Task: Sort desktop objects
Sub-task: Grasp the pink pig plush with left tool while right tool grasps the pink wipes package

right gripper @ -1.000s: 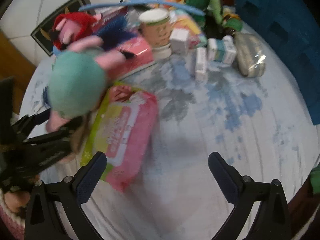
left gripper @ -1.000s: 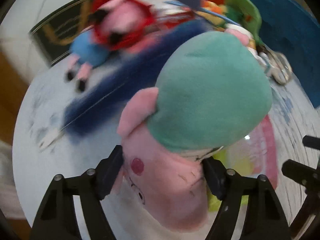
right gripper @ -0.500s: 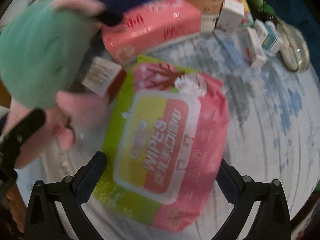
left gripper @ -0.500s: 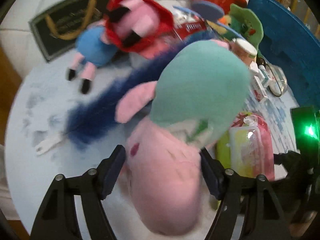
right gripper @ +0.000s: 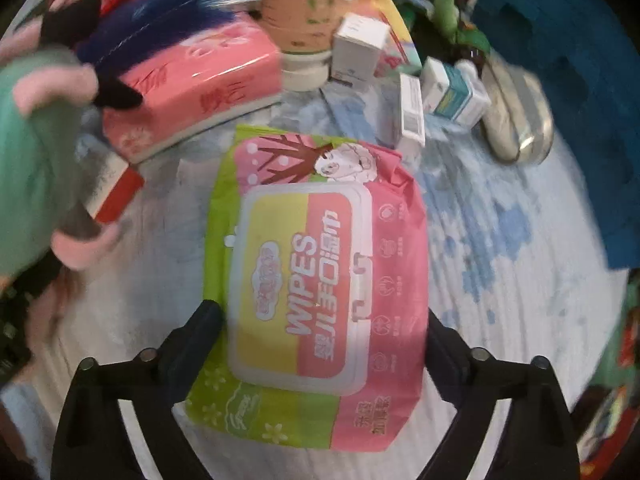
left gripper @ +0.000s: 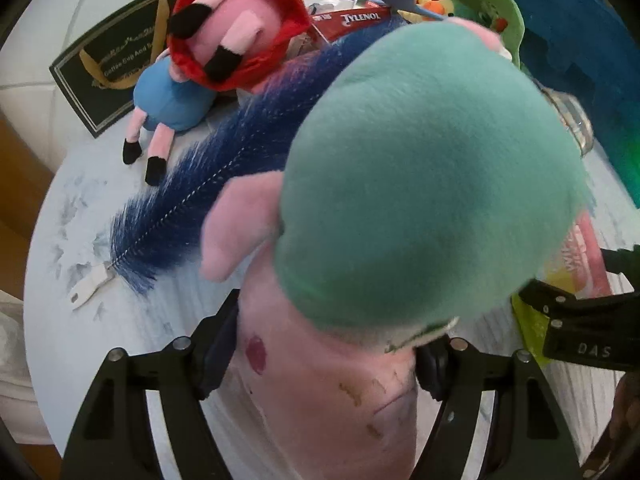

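**Plush pig gripped on the left, wipes pack between the right jaws**

Left gripper (left gripper: 324, 344), black and two-fingered, is clamped on a pink plush pig in a teal dress (left gripper: 420, 184); both pads press into the soft pink head, and the teal body bulges away from the camera, filling most of the left wrist view. In the right wrist view the same toy shows at the left edge (right gripper: 36, 152), blurred.

Right gripper (right gripper: 320, 340) straddles a flat pink and green soft pack of wet wipes with a white flip lid (right gripper: 316, 280), which lies on the pale blue-mottled tabletop (right gripper: 500, 240). Its jaws have just been closing a little and stand wide, one on each long side of the pack; the left pad sits right at the green edge and the right pad at the pink edge, but whether they press on it cannot be told.

Beyond the wipes lie a pink rectangular tissue pack (right gripper: 196, 88), a tan paper cup with a green rim (right gripper: 300, 8) and several small white cartons (right gripper: 452, 92). A long dark blue bristle brush with a white handle (left gripper: 224, 168) stretches across the table, and beside it rests a second plush pig in a red hood and blue dress (left gripper: 208, 52). A dark gift bag with gold lettering (left gripper: 116, 64) stands behind that toy, and a red Tylenol box (left gripper: 352, 22) lies near the brush's far end.
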